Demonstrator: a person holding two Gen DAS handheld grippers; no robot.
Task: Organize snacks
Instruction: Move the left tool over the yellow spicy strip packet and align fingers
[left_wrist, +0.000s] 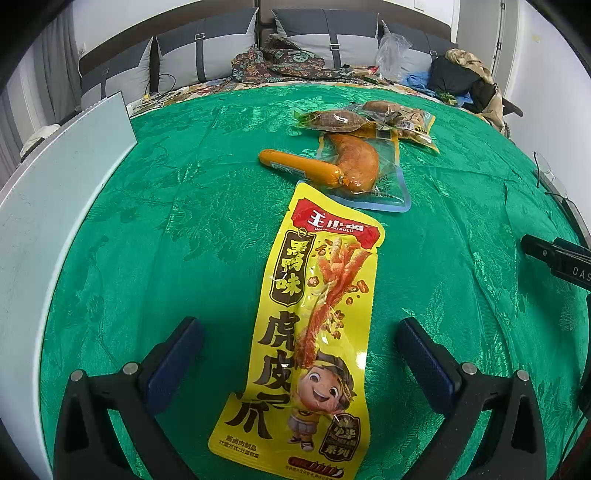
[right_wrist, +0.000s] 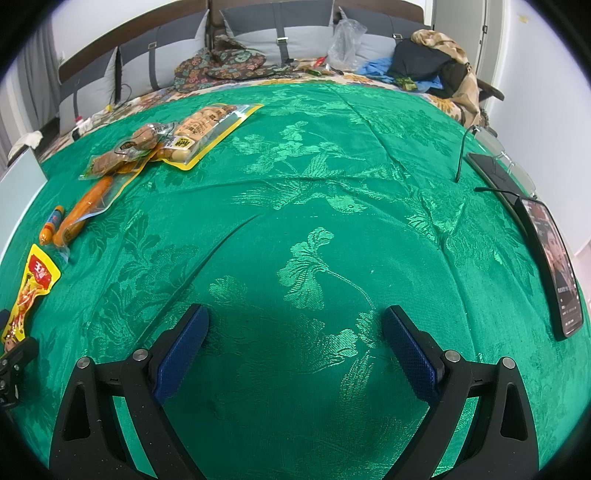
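Note:
A long yellow snack packet (left_wrist: 314, 332) lies flat on the green tablecloth (left_wrist: 166, 240). My left gripper (left_wrist: 300, 334) is open, its fingers on either side of the packet's lower half. Beyond it lie an orange sausage (left_wrist: 299, 168), a clear-packed chicken leg (left_wrist: 360, 162) and more sealed snack packs (left_wrist: 369, 120). My right gripper (right_wrist: 295, 326) is open and empty over bare cloth. In the right wrist view the yellow packet (right_wrist: 31, 288), sausage (right_wrist: 51, 225) and other snack packs (right_wrist: 166, 142) are at the far left.
A white box (left_wrist: 55, 206) stands at the left table edge. Two phones (right_wrist: 557, 266) and glasses (right_wrist: 517, 166) lie along the right edge. A sofa (left_wrist: 221, 48) with cushions, clothes and bags stands behind the table.

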